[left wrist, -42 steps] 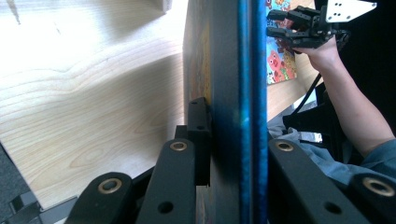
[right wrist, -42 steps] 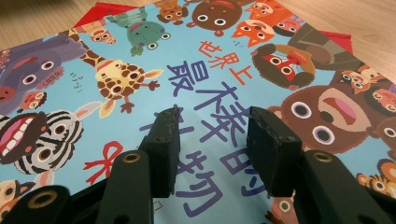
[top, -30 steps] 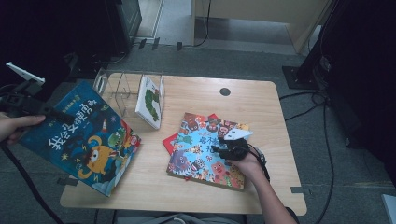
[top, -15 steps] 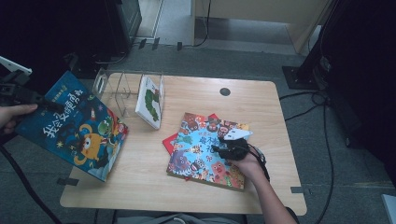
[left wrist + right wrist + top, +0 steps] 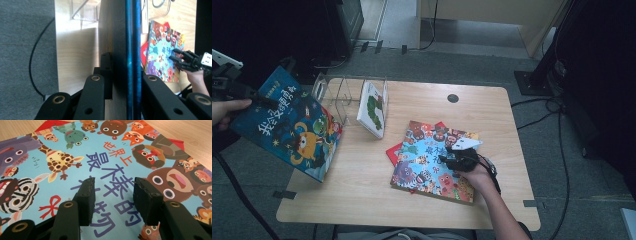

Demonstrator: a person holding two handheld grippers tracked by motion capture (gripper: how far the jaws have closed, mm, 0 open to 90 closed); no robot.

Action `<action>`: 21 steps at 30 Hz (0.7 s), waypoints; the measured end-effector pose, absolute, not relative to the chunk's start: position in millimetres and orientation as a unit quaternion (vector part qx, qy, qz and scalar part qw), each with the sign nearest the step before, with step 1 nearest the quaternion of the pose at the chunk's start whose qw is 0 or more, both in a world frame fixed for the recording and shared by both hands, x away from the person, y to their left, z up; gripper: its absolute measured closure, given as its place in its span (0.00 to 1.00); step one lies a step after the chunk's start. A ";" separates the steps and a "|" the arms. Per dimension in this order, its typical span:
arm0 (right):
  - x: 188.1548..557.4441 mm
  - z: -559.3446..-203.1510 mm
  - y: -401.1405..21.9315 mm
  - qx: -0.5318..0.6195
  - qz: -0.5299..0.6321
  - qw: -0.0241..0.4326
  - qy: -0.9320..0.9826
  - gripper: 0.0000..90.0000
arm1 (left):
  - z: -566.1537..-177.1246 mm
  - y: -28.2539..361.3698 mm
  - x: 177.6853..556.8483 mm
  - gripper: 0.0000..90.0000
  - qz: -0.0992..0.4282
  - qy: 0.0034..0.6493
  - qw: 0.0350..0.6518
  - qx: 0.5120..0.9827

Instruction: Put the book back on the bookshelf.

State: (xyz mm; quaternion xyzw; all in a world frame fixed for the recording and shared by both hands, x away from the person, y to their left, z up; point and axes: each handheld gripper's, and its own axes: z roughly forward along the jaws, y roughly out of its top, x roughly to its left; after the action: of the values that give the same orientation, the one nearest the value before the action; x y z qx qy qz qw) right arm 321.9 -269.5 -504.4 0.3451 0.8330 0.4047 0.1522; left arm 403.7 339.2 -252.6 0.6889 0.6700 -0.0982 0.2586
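The dark blue picture book is held by the left tool at the desk's nine o'clock edge, tilted, with its lower corner hanging past the desk and its upper corner clamped. In the left gripper view the book's blue edge is seen pinched between the two black jaws, which are closed narrowly on the cover. The wire book rack, with a white caterpillar book leaning in it, stands just beyond at about eleven o'clock.

The grip is taken at one corner only, so the weight of the large book is carried far from the jaws. It is judged that the book could pivot or slide out if it is swung quickly, and that its cover could be bent or creased at the pinch point. If the book is brought toward the rack at this tilt, its lower corner could strike the wire dividers or knock the leaning caterpillar book over.

The right tool rests on the animal-patterned book near the desk's centre at about four o'clock, its jaws parted halfway and holding nothing; in the right gripper view the pads stand just over the printed cover. A red book lies partly beneath. Should pressure be applied here, the stack could be pushed askew.
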 end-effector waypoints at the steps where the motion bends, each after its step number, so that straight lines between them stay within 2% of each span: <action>1: 322.0 -504.5 -269.6 0.345 0.405 0.152 0.833 0.58 | -251.5 338.1 406.4 0.89 -0.096 0.671 0.256 0.689; 21: 323.0 -504.7 -270.3 0.346 0.406 0.155 0.832 0.61 | -237.9 345.0 431.7 0.90 -0.075 0.674 0.257 0.689</action>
State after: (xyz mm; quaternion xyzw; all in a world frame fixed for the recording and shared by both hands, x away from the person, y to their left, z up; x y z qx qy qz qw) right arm 323.0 -270.3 -504.7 0.3462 0.8316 0.4056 0.1553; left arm 431.7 345.0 -237.9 0.6886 0.6737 -0.0749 0.2575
